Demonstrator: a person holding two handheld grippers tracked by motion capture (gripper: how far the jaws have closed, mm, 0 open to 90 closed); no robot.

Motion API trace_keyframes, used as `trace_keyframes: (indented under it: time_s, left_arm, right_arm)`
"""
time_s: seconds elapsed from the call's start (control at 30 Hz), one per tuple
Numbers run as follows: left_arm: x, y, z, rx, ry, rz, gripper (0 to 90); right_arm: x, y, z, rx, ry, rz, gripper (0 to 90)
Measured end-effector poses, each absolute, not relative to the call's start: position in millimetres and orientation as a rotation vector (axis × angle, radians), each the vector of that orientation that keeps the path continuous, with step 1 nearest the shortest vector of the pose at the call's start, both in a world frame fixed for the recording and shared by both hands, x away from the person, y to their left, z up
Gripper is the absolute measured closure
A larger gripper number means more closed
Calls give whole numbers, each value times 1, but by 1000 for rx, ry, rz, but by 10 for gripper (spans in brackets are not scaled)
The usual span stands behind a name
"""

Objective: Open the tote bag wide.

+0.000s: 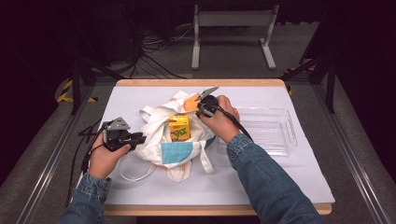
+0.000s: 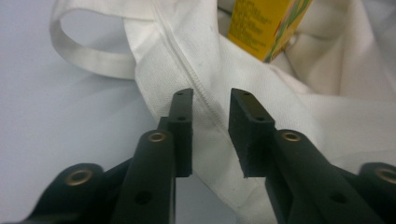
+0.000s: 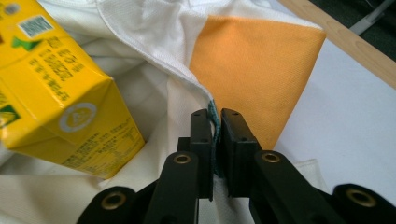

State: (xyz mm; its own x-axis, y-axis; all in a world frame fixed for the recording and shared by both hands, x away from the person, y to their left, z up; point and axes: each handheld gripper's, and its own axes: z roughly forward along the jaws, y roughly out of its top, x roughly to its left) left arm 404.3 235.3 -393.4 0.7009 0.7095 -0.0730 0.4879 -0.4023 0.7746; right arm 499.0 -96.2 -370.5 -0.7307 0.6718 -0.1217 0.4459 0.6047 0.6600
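Observation:
A white cloth bag [image 1: 156,122] with orange and blue patches lies open in the middle of the table. A yellow drink carton [image 1: 179,128] stands inside it. My left gripper [image 1: 140,138] is at the bag's left side. In the left gripper view its jaws [image 2: 211,100] stand apart around a seam of the bag [image 2: 261,93] without pressing it, and the carton [image 2: 266,23] is beyond. My right gripper [image 1: 198,111] is at the bag's far rim. In the right gripper view it [image 3: 215,116] is shut on the bag's teal-edged rim beside the orange patch [image 3: 257,60], with the carton [image 3: 56,88] to the left.
A clear plastic tray [image 1: 292,133] sits right of the bag on the white mat [image 1: 261,177]. A strap loop [image 2: 88,58] lies on the mat by the left gripper. The table's wooden edge [image 3: 336,37] runs behind the bag. A metal stand [image 1: 233,18] is on the floor beyond.

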Motion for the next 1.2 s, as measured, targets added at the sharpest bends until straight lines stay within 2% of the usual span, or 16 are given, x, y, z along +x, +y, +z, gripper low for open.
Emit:
trace_keyframes:
  time_s: [0.07, 0.17, 0.2, 0.4, 0.63, 0.8, 1.2]
  left_arm:
    - [400, 240, -385, 2038, 899, 377, 654]
    - [394, 241, -377, 2005, 881, 399, 654]
    - [387, 240, -369, 1977, 855, 415, 663]
    - [366, 229, -348, 1968, 759, 374, 713]
    - [343, 198, -338, 2009, 577, 204, 773]
    - [337, 175, -342, 2075, 521, 177, 781]
    - [356, 145, -394, 2238, 588, 125, 829]
  right_arm:
    - [496, -99, -367, 906, 2460, 925, 799]
    - [492, -104, -363, 906, 2424, 1013, 747]
    - [488, -107, -357, 910, 2396, 1074, 708]
    - [475, -120, -337, 893, 2308, 1243, 637]
    - [459, -131, -320, 876, 2257, 1328, 662]
    - [452, -135, -318, 868, 2254, 1347, 678]
    - [447, -135, -320, 862, 2263, 1369, 700]
